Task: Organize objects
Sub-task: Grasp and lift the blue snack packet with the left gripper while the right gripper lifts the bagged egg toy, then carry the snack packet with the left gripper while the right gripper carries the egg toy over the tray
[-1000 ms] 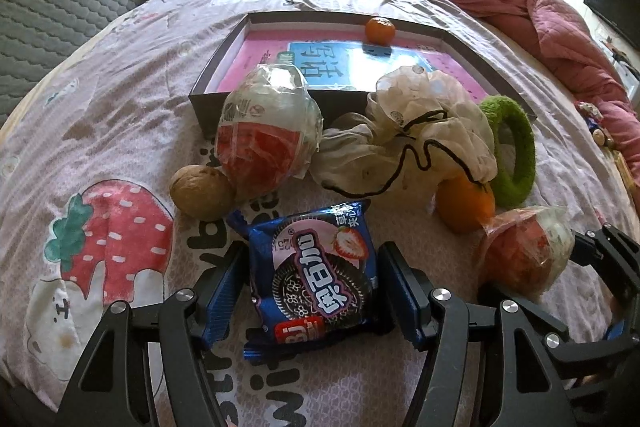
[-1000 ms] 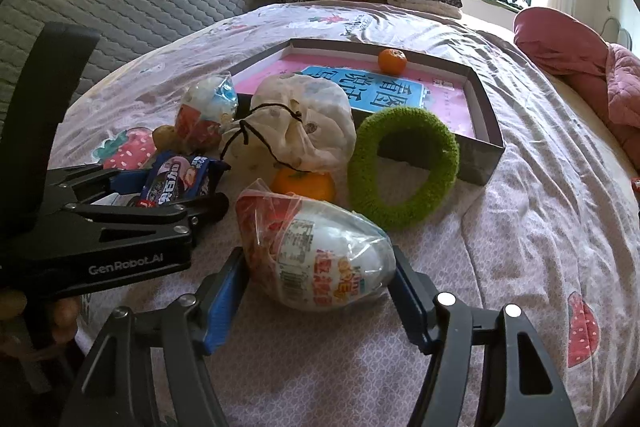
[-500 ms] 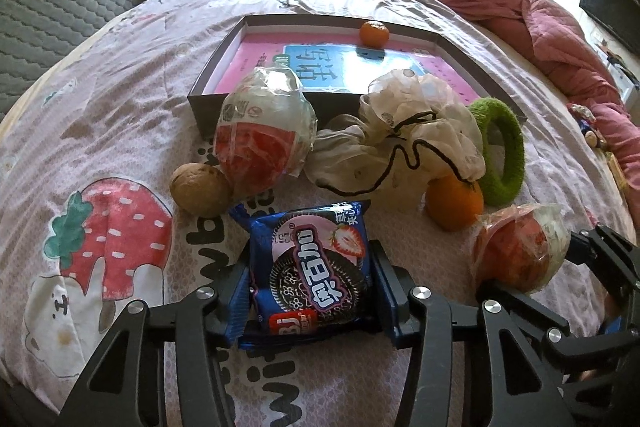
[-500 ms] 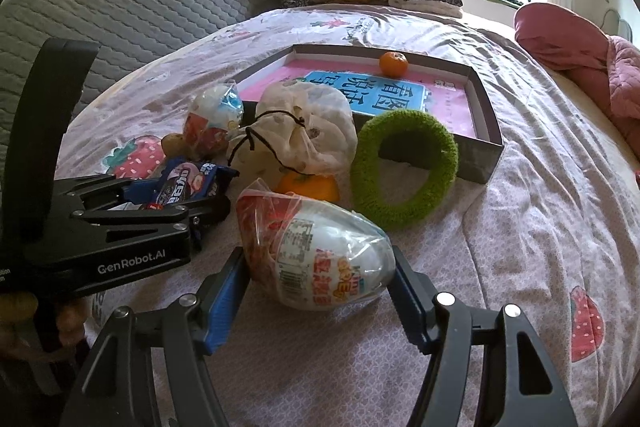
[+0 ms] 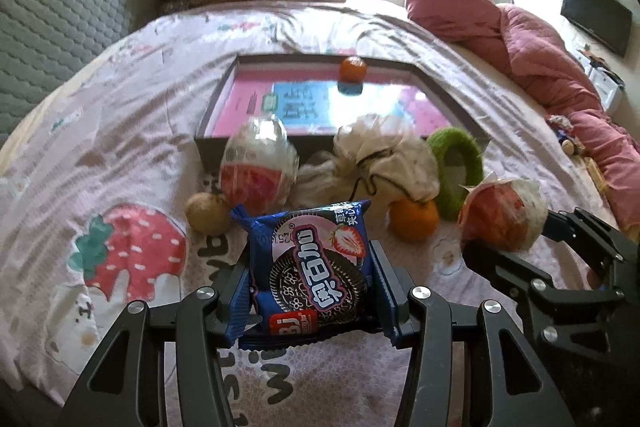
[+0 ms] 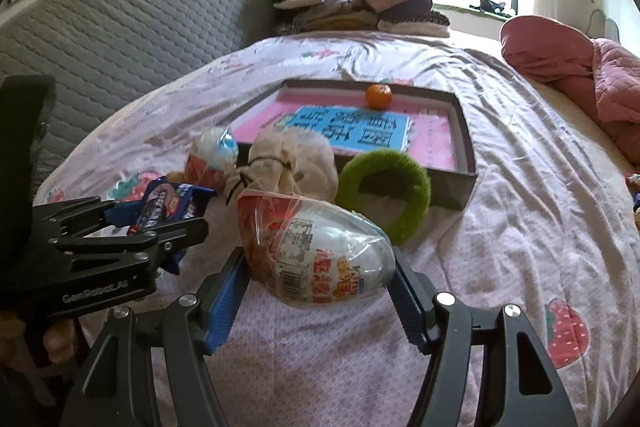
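Lifting cookie packet point(image 5: 310, 267), open bedsheet point(image 6: 520, 227) beside box point(image 6: 466, 143) edge

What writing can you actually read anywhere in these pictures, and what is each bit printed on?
"GenRobot.AI": on the side of the left gripper, seen from the right wrist.
"奥百加": large characters on the blue cookie packet between that gripper's fingers.
Large dark characters on the blue panel inside the box: too blurred to read.
Egg-shaped snack in the right gripper: coloured characters and fine print, unreadable.
Dark letters on the bedsheet: partly hidden, unreadable.
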`<state>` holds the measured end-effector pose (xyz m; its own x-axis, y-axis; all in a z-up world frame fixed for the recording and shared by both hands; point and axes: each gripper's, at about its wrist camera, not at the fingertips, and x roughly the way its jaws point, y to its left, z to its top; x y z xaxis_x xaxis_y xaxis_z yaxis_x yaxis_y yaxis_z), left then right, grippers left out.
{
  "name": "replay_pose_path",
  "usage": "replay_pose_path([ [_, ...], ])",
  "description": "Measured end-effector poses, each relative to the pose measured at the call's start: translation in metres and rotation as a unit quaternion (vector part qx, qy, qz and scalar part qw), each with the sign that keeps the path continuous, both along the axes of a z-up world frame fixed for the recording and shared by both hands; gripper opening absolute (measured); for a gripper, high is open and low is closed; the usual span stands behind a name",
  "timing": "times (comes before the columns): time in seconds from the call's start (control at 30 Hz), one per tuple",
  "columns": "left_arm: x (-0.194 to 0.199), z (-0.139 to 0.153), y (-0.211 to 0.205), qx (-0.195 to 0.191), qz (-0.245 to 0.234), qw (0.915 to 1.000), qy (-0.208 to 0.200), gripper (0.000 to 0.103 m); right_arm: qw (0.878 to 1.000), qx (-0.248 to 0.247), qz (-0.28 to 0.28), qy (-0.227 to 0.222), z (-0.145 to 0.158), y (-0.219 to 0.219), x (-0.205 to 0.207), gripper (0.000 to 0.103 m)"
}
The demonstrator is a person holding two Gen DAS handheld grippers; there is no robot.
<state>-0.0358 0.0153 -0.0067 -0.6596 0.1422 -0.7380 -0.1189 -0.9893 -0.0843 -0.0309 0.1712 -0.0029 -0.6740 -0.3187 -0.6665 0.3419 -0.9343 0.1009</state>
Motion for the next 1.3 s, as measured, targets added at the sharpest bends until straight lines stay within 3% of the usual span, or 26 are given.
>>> replay_pose_path([
  [0.8, -0.025, 0.044, 0.001, 0.006, 0.005, 0.9987, 0.050, 0.053, 0.997, 0.008, -0.018, 0.068, 0.046, 0.009, -0.027, 0.067],
  [1.3, -0.066, 0.045, 0.006, -0.001, 0.000, 0.9991, 0.042, 0.053, 0.997, 0.020, -0.040, 0.068, 0.053, 0.014, -0.075, 0.067],
])
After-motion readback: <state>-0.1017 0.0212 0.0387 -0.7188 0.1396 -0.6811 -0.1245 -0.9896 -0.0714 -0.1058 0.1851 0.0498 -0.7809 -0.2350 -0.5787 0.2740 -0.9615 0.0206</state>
